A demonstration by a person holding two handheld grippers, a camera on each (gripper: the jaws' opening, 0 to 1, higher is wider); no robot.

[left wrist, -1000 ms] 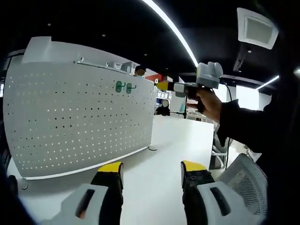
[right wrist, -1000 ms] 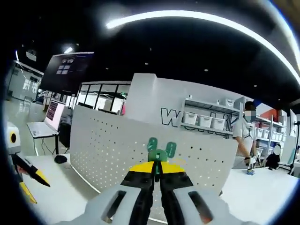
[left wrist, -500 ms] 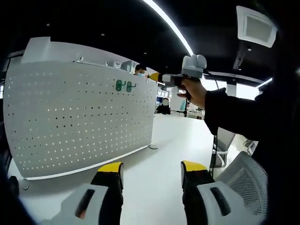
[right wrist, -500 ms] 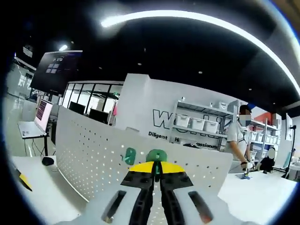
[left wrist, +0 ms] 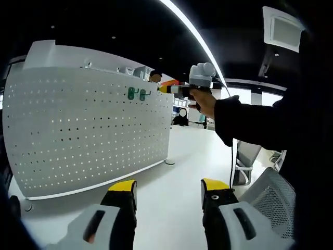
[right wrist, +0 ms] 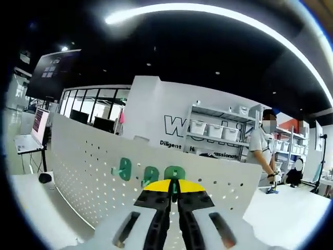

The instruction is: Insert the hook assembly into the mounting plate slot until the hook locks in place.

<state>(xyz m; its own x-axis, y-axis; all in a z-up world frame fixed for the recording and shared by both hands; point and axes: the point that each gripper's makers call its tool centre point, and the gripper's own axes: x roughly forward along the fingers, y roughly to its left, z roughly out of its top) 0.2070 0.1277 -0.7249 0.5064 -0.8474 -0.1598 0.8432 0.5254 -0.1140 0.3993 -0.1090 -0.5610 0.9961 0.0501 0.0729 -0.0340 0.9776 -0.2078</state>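
A white pegboard mounting plate [left wrist: 88,130] stands upright on the table. A green hook [left wrist: 136,94] hangs near its top right. In the left gripper view my left gripper [left wrist: 169,186] is open and empty, low in front of the board. A hand holds my right gripper [left wrist: 165,89] just right of that mounted hook, close to the board's top corner. In the right gripper view my right gripper [right wrist: 174,183] is shut on a green hook assembly [right wrist: 175,172] close in front of the plate [right wrist: 88,172]. The mounted hook's two green lobes [right wrist: 136,172] lie to its left.
A white table [left wrist: 197,151] runs on to the right of the board. A mesh chair [left wrist: 270,198] and the person's dark sleeve [left wrist: 260,130] take up the right side. Behind the board are shelves with bins [right wrist: 218,127] and a standing person [right wrist: 263,153].
My right gripper has moved left toward the board's top right corner with the hook in it. In its view the mounted hook now lies left of the jaws. My left gripper has stayed still.
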